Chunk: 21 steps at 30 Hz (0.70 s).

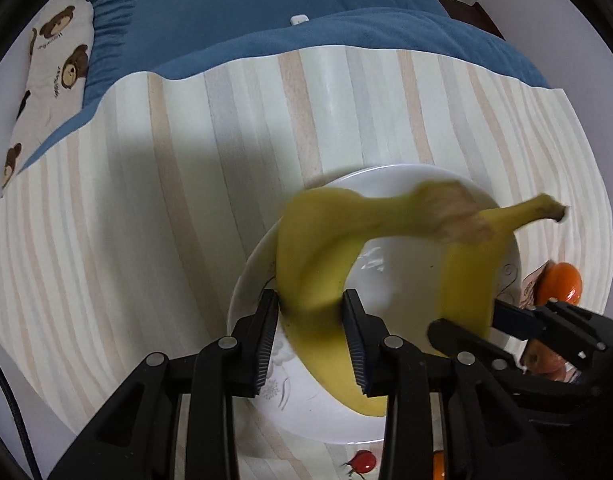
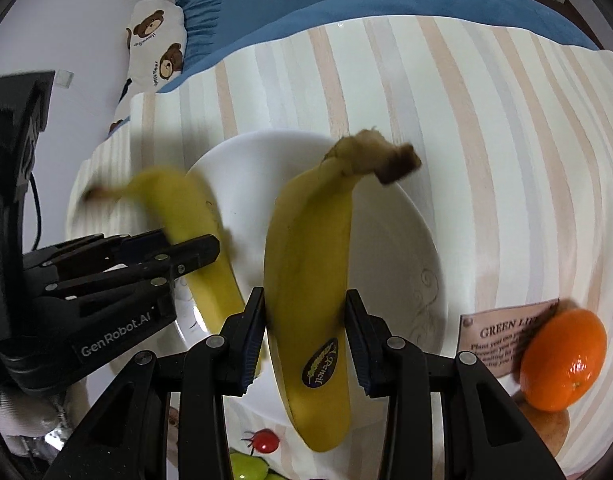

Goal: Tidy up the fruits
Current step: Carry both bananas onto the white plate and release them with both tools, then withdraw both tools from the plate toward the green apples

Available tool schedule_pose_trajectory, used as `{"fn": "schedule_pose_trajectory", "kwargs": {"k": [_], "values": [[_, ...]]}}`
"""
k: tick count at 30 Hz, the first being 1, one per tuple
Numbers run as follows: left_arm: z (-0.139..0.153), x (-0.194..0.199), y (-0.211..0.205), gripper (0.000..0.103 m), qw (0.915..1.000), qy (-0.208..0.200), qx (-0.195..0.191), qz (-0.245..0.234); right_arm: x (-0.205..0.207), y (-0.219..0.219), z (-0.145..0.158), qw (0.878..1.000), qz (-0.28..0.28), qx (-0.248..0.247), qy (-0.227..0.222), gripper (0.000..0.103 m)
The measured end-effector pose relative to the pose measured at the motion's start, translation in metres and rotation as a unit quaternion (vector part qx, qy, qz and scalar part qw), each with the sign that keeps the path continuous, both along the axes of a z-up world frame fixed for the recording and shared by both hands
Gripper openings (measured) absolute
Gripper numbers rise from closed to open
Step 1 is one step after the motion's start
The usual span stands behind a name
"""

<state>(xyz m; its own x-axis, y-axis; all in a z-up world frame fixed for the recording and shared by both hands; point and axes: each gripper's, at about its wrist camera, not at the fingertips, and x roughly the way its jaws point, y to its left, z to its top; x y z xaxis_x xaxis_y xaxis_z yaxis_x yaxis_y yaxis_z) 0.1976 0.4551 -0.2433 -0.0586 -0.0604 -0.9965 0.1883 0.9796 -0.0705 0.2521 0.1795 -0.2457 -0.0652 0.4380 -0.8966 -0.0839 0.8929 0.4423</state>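
Bananas sit clamped in my grip, one per hand-held gripper, left (image 1: 310, 304) and right (image 2: 305, 300), above the white bowl (image 2: 406, 240).

left gripper (image 2: 194, 250) body, left of the tool: "GenRobot.AI" | oval sticker (image 2: 320, 362) on banana (image 2: 306, 280) between the tool's pads: "Pencil" | card (image 2: 502, 336) right of the tool, beside orange (image 2: 562, 360): "GREEN LI…", smaller lines unreadable | pillow (image 2: 158, 46) far left: bear print, script too small
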Motion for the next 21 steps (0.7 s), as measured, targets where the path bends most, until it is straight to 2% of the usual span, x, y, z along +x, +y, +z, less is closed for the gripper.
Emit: {"fn": "schedule_pose_trajectory", "kwargs": {"k": [2,5,6,7,9,10,12,13,14,15,16,17,18,19,20,21], "values": [[-0.001,0.004,-0.002,0.031,1.0,0.004,0.003,0.001,0.001,0.002,-0.003,1.0,-0.001,-0.006,0.0,0.041],[-0.002,-0.018,0.028,0.031,1.0,0.001,0.006,0.005,0.0,0.003,-0.006,1.0,-0.004,-0.016,-0.001,0.043],[-0.002,-0.014,0.018,0.031,1.0,0.001,0.007,0.007,0.002,0.004,-0.008,1.0,-0.005,-0.022,-0.002,0.043],[-0.002,-0.025,0.03,0.031,0.9999,-0.001,0.008,0.011,0.002,0.004,-0.008,1.0,-0.007,-0.026,-0.005,0.043],[0.001,-0.035,0.019,0.031,0.9998,-0.005,0.011,0.018,0.001,-0.001,-0.003,1.0,-0.015,-0.02,-0.007,0.047],[0.002,-0.047,0.031,0.032,0.9997,-0.008,0.009,0.022,0.001,-0.002,0.001,1.0,-0.019,-0.021,-0.007,0.05],[0.002,-0.053,0.028,0.032,0.9995,-0.014,0.012,0.028,0.001,-0.006,0.007,0.999,-0.027,-0.025,-0.014,0.054],[0.003,-0.066,0.038,0.033,0.9992,-0.018,0.012,0.032,0.0,-0.008,0.01,0.999,-0.03,-0.025,-0.016,0.057],[0.012,-0.076,0.017,0.033,0.9991,-0.021,0.011,0.036,-0.001,-0.01,0.012,0.999,-0.031,-0.027,-0.017,0.061],[0.017,-0.082,0.014,0.034,0.9988,-0.025,0.01,0.041,-0.003,-0.011,0.015,0.999,-0.031,-0.032,-0.019,0.063],[0.031,-0.081,0.001,0.036,0.9985,-0.031,0.008,0.046,-0.005,-0.012,0.017,0.999,-0.03,-0.039,-0.022,0.067],[0.037,-0.059,0.027,0.037,0.9981,-0.036,0.006,0.049,-0.007,-0.014,0.019,0.998,-0.028,-0.044,-0.023,0.072],[0.039,-0.072,0.009,0.037,0.9977,-0.042,0.006,0.053,-0.009,-0.014,0.021,0.998,-0.026,-0.049,-0.023,0.075],[0.039,-0.063,0.01,0.038,0.9972,-0.047,0.007,0.057,-0.012,-0.015,0.023,0.998,-0.024,-0.053,-0.024,0.082],[0.044,-0.082,0.024,0.041,0.9964,-0.055,0.005,0.064,-0.013,-0.015,0.024,0.998,-0.021,-0.057,-0.026,0.087],[0.049,-0.08,0.013,0.052,0.9957,-0.061,0.005,0.069,-0.015,-0.014,0.026,0.997,-0.019,-0.063,-0.029,0.089]]}}
